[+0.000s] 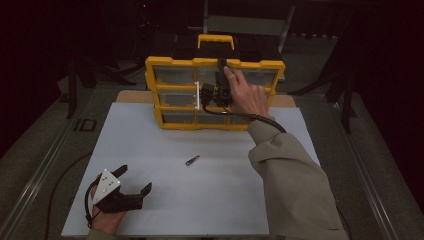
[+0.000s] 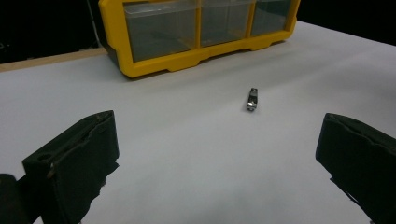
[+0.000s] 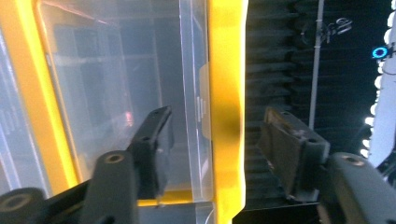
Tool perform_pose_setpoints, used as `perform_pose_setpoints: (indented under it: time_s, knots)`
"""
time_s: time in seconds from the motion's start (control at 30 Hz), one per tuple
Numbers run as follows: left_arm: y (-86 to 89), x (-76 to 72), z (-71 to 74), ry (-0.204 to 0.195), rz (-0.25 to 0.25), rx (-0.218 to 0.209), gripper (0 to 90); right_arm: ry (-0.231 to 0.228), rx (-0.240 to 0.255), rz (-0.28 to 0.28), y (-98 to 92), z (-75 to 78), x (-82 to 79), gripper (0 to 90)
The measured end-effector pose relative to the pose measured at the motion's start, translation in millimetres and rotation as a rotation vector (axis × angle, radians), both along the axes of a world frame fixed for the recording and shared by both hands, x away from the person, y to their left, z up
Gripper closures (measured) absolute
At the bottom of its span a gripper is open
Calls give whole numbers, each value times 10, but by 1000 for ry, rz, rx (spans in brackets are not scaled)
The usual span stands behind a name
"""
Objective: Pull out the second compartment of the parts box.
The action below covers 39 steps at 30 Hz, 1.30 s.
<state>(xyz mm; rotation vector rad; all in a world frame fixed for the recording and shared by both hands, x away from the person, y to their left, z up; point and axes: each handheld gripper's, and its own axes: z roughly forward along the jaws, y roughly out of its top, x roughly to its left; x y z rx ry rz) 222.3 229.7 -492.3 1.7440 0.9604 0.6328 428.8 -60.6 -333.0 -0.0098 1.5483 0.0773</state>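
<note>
Yellow plastic frames the organizer box that stands upright at the far side of the white desk, its clear drawers facing the person. The right gripper is up against the box front near the top middle, held by the right hand with the sleeved forearm stretched forward across the desk. In the right gripper view its jaws are about half spread and straddle a yellow edge of the box beside a clear drawer; one jaw lies over the drawer face, and neither pad presses the frame. The left gripper rests low at the near left corner of the desk, jaws spread wide and holding nothing. A small metal piece lies loose on the desk between gripper and box.
</note>
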Motion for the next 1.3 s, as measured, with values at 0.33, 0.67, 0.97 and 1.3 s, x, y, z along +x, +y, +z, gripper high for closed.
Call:
perform_pose_setpoints:
  time_s: [0.33,0.67,0.97,1.3]
  knots:
    - [4,-4,0,0,1,-3,0,-25,-39,-19,-36,-47,28,543]
    - [1,-2,-3,3,1,0,0,-79,-66,-39,-88,-90,51,560]
    - [7,-2,-3,3,2,-2,0,-79,-57,-22,-111,-87,21,589]
    - [1,2,-6,5,2,0,0,-31,-63,2,-140,-66,-92,688]
